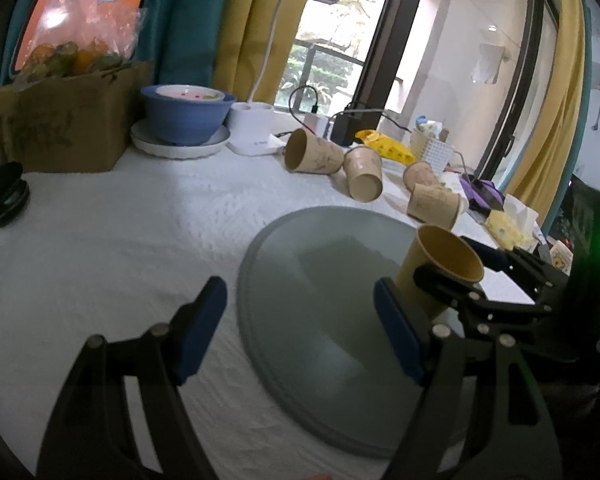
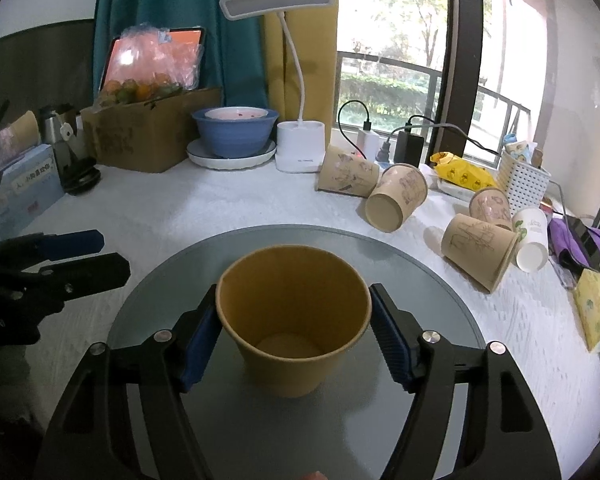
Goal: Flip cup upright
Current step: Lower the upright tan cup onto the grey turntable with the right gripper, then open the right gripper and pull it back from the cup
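Note:
A brown paper cup [image 2: 294, 320] stands mouth-up on the round grey tray [image 2: 420, 276]. My right gripper [image 2: 294, 332] is shut on the cup, with a blue pad on each side of its rim. In the left wrist view the same cup [image 1: 440, 272] sits at the tray's right side, held by the right gripper's black fingers [image 1: 452, 284]. My left gripper [image 1: 300, 320] is open and empty over the tray's [image 1: 300, 280] left edge; it also shows in the right wrist view [image 2: 80, 256] at the left.
Several paper cups lie on their sides behind the tray [image 2: 396, 198] [image 2: 478, 252] [image 2: 346, 170]. A white cup [image 2: 532, 240], white basket [image 2: 522, 184], desk lamp [image 2: 300, 148], blue bowl [image 2: 234, 130], cardboard box [image 2: 148, 136] and tissue box [image 2: 20, 188] ring the white tablecloth.

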A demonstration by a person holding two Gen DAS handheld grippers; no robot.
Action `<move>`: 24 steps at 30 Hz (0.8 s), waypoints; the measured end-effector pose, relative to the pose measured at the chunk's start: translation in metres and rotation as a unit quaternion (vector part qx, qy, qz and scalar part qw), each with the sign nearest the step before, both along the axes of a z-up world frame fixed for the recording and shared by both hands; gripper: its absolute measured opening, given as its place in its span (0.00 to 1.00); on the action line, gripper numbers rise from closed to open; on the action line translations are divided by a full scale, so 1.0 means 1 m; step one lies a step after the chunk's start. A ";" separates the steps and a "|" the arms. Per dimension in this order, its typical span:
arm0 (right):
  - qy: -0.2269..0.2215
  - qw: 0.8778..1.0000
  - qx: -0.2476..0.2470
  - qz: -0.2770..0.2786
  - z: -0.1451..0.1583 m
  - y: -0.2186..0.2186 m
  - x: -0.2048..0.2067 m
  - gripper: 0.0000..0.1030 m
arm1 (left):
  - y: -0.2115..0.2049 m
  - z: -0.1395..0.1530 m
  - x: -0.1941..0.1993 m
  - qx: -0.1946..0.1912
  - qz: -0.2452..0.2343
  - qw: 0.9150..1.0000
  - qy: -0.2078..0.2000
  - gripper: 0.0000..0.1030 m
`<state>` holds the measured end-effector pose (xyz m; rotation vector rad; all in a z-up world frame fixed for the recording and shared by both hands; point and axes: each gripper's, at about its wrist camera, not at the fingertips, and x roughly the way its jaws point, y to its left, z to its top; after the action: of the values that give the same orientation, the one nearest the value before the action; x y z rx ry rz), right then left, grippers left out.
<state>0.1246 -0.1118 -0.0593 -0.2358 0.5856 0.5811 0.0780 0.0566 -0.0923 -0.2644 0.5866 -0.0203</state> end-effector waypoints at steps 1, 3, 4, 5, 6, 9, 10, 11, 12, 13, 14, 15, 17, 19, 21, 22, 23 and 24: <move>-0.001 1.000 0.002 0.000 0.001 0.000 -0.001 0.77 | 0.000 0.000 0.000 0.001 0.001 1.000 -0.001 0.75; 0.000 1.000 0.003 -0.001 0.002 -0.001 -0.001 0.78 | -0.001 0.001 0.000 0.003 0.002 1.000 -0.002 0.75; -0.001 1.000 0.004 -0.002 0.002 -0.002 -0.001 0.78 | -0.001 0.002 -0.001 0.004 0.002 1.000 -0.003 0.75; 0.000 1.000 0.005 -0.003 0.003 -0.002 -0.001 0.78 | -0.001 0.002 -0.001 0.005 0.003 1.000 -0.003 0.75; 0.000 1.000 0.006 -0.004 0.004 -0.003 -0.002 0.78 | -0.002 0.003 -0.002 0.006 0.003 1.000 -0.004 0.75; -0.002 1.000 0.009 -0.005 0.008 -0.006 -0.004 0.79 | -0.003 0.007 -0.003 0.009 0.002 1.000 -0.008 0.75; -0.002 1.000 0.009 -0.005 0.009 -0.006 -0.005 0.79 | -0.004 0.009 -0.004 0.011 0.003 1.000 -0.010 0.75; -0.003 1.000 0.008 -0.005 0.011 -0.006 -0.007 0.79 | -0.005 0.011 -0.004 0.012 0.004 1.000 -0.014 0.75; -0.004 1.000 0.009 -0.003 0.013 -0.006 -0.009 0.79 | -0.006 0.012 -0.006 0.013 0.005 1.000 -0.017 0.75; -0.004 1.000 0.010 -0.002 0.015 -0.007 -0.011 0.79 | -0.007 0.014 -0.007 0.014 0.006 1.000 -0.020 0.75; -0.007 1.000 0.011 -0.001 0.019 -0.008 -0.014 0.79 | -0.008 0.016 -0.008 0.016 0.006 1.000 -0.022 0.75; -0.008 1.000 0.012 -0.001 0.022 -0.008 -0.016 0.80 | -0.010 0.019 -0.009 0.019 0.005 1.000 -0.024 0.75; -0.010 1.000 0.015 0.000 0.028 -0.011 -0.020 0.83 | -0.015 0.023 -0.013 0.026 0.004 0.999 -0.031 0.75; -0.013 1.000 0.018 -0.002 0.033 -0.014 -0.026 0.85 | -0.018 0.029 -0.018 0.032 0.002 0.999 -0.041 0.75; -0.019 1.000 0.024 -0.005 0.039 -0.018 -0.032 0.86 | -0.022 0.035 -0.024 0.037 0.000 0.998 -0.049 0.75; -0.022 0.999 0.025 -0.007 0.043 -0.020 -0.035 0.86 | -0.024 0.038 -0.028 0.039 -0.001 0.998 -0.053 0.75; -0.025 0.999 0.028 -0.009 0.046 -0.022 -0.038 0.86 | -0.026 0.041 -0.031 0.040 -0.001 0.998 -0.057 0.76; -0.028 0.999 0.031 -0.010 0.051 -0.026 -0.042 0.86 | -0.027 0.043 -0.033 0.041 -0.001 0.997 -0.061 0.76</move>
<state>0.0828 -0.1374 -0.0086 -0.1867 0.5137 0.5709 0.0451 0.0298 -0.0489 -0.1820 0.4658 -0.0152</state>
